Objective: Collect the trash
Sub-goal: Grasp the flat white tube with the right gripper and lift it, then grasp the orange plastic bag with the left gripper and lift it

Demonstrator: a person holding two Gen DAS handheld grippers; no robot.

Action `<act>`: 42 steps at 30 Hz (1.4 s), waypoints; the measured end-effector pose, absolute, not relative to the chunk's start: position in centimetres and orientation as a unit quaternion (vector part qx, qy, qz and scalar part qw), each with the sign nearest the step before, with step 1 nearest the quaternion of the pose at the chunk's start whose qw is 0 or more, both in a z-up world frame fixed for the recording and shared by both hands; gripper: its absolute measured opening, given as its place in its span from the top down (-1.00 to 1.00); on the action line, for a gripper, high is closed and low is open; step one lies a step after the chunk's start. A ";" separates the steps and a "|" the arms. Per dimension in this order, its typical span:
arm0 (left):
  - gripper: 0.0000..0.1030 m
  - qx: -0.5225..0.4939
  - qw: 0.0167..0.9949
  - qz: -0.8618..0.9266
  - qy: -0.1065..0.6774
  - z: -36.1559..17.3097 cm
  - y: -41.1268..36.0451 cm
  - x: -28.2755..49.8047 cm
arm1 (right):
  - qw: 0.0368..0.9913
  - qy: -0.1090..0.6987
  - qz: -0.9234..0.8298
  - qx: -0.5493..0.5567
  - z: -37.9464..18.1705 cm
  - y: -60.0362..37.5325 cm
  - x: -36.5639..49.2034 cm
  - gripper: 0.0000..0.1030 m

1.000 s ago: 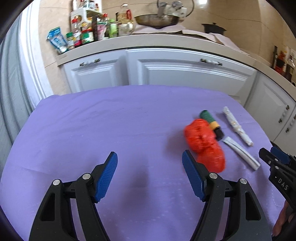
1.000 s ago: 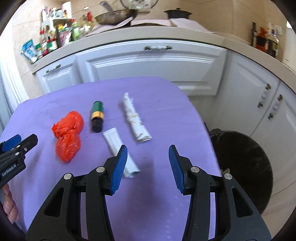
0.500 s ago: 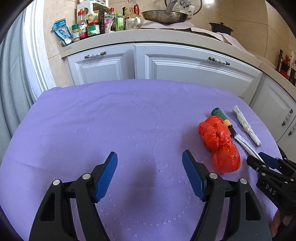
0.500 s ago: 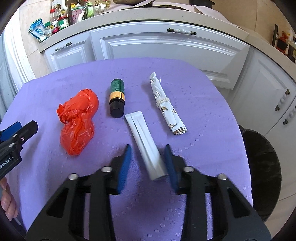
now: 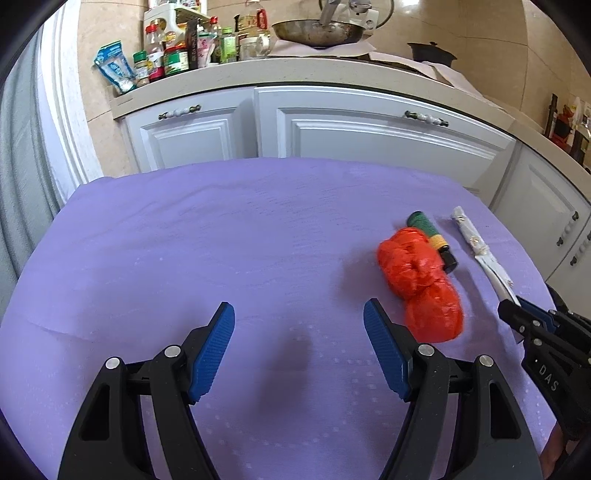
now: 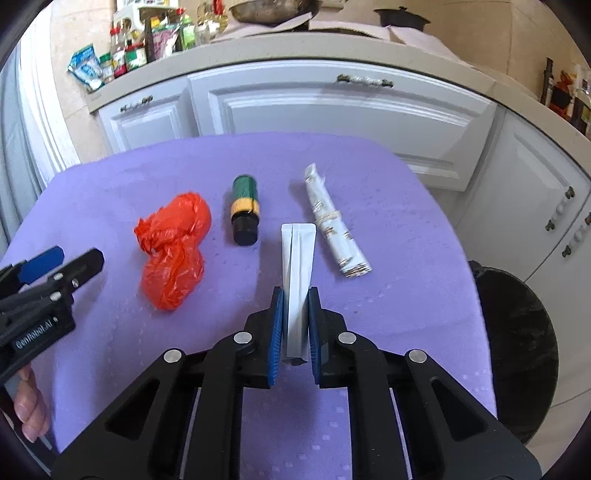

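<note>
My right gripper (image 6: 295, 325) is shut on a flat white wrapper (image 6: 297, 266) that points away from me over the purple tablecloth (image 6: 388, 229). A crumpled red plastic bag (image 6: 171, 247), a small green bottle with a yellow band and black cap (image 6: 244, 210) and a rolled patterned paper (image 6: 334, 225) lie beyond it. My left gripper (image 5: 299, 347) is open and empty above the cloth, left of the red bag (image 5: 421, 284). The bottle (image 5: 432, 236), the roll (image 5: 472, 240) and the right gripper (image 5: 517, 310) show at the right of the left wrist view.
A black trash bin (image 6: 517, 343) stands on the floor off the table's right edge. White kitchen cabinets (image 5: 354, 125) run behind the table, with jars and bottles (image 5: 173, 55) and a pan (image 5: 317, 31) on the counter.
My right gripper moved forward over the white wrapper and closed on it. The left gripper stayed open and shifted only slightly.
</note>
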State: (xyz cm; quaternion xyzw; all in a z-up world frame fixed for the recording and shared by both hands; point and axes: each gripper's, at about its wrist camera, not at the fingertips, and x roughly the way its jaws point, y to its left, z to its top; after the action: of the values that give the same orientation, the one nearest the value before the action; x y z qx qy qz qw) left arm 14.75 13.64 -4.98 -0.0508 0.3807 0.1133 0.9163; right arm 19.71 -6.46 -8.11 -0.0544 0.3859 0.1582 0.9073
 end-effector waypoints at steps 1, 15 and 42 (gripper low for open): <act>-0.37 -0.049 0.918 0.107 0.379 -4.8 13.2 14.8 | 0.910 0.381 0.152 -0.052 -7.8 -6.9 19.6 0.75; -0.43 -0.024 0.925 0.057 0.374 -4.4 7.9 17.2 | 0.929 0.359 0.087 -0.011 -7.1 -12.6 20.2 0.75; 0.69 -0.011 0.910 0.034 0.413 -6.2 6.9 17.1 | 0.933 0.352 0.077 0.002 -7.1 -13.6 18.6 0.75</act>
State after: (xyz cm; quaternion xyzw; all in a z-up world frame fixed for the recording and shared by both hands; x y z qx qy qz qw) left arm 17.08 6.88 -6.18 -0.0105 0.4134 0.0340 0.9099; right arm 18.61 -13.64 -7.13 0.0016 0.3516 0.0766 0.9330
